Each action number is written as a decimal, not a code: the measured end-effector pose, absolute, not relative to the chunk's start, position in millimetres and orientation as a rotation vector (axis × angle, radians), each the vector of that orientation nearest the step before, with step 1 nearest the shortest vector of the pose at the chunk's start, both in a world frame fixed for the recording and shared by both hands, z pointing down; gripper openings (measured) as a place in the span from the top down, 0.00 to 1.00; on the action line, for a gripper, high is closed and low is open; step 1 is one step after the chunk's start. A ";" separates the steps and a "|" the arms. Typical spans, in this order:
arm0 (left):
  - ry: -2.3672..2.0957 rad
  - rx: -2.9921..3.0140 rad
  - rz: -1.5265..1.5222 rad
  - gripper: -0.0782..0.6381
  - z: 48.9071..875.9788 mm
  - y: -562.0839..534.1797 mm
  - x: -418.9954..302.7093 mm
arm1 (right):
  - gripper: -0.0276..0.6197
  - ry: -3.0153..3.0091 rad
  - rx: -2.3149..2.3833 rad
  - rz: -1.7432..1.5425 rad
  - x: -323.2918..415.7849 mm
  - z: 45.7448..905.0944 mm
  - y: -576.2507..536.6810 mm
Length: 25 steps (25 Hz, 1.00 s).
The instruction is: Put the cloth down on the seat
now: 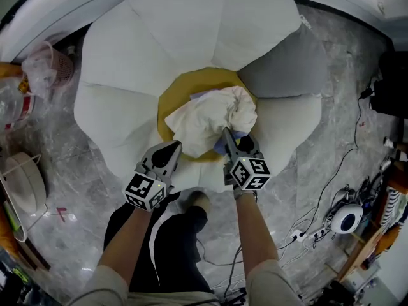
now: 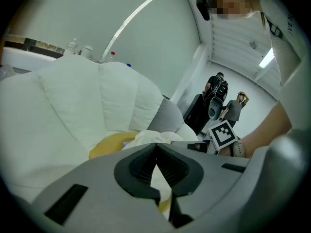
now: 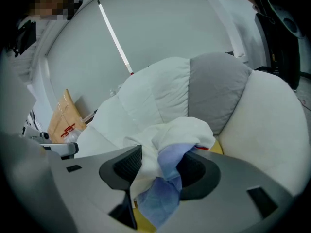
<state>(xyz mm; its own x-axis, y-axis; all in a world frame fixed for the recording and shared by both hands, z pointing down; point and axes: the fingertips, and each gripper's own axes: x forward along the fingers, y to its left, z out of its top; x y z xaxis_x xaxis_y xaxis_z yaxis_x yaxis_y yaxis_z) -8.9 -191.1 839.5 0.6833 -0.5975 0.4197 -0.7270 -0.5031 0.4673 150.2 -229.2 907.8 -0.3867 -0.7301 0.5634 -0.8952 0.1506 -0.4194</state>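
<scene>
A crumpled white cloth (image 1: 210, 120) with a blue part lies on the yellow centre (image 1: 171, 97) of a white, petal-shaped seat (image 1: 146, 50). My right gripper (image 1: 233, 139) is at the cloth's near edge. Its jaws stand wide apart and open in the right gripper view, where the cloth (image 3: 175, 135) lies loosely between them over my right gripper (image 3: 160, 161). My left gripper (image 1: 173, 148) is at the cloth's lower left edge. In the left gripper view its tips meet at my left gripper (image 2: 156, 145), just before the cloth (image 2: 155, 136). Whether they pinch a fold does not show.
One petal of the seat is grey (image 1: 280, 72). A pink basket with a plastic bag (image 1: 48, 62) and a round white appliance (image 1: 22, 180) stand on the marble floor at the left. Cables and a power strip (image 1: 299, 234) lie at the right. Two people (image 2: 228, 106) stand far off.
</scene>
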 end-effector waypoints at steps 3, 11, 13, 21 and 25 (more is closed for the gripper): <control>-1.031 2.259 0.261 0.87 836.2 -189.3 -11.7 | 0.62 -2.174 1.609 1.098 158.5 908.9 -220.9; -1.029 2.259 0.254 0.87 824.0 -187.0 -2.8 | 0.60 -2.122 1.614 1.159 174.5 906.6 -204.1; -1.026 2.260 0.251 0.87 818.6 -187.4 1.4 | 0.60 -2.122 1.614 1.161 176.5 900.8 -201.9; -1.009 2.277 0.257 0.87 785.8 -195.8 14.1 | 0.60 -2.152 1.564 1.150 174.5 868.5 -200.2; -1.011 2.290 0.266 0.87 770.2 -202.8 12.0 | 0.72 -2.173 1.549 1.134 168.2 852.3 -201.5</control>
<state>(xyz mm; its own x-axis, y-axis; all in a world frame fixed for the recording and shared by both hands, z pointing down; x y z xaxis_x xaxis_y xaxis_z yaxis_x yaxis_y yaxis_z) 12.0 -202.8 770.2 0.6879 -0.5998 0.4087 -0.7233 -0.5196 0.4548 168.2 -201.5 852.3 -0.4084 -0.6952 0.5916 -0.8828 0.1360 -0.4496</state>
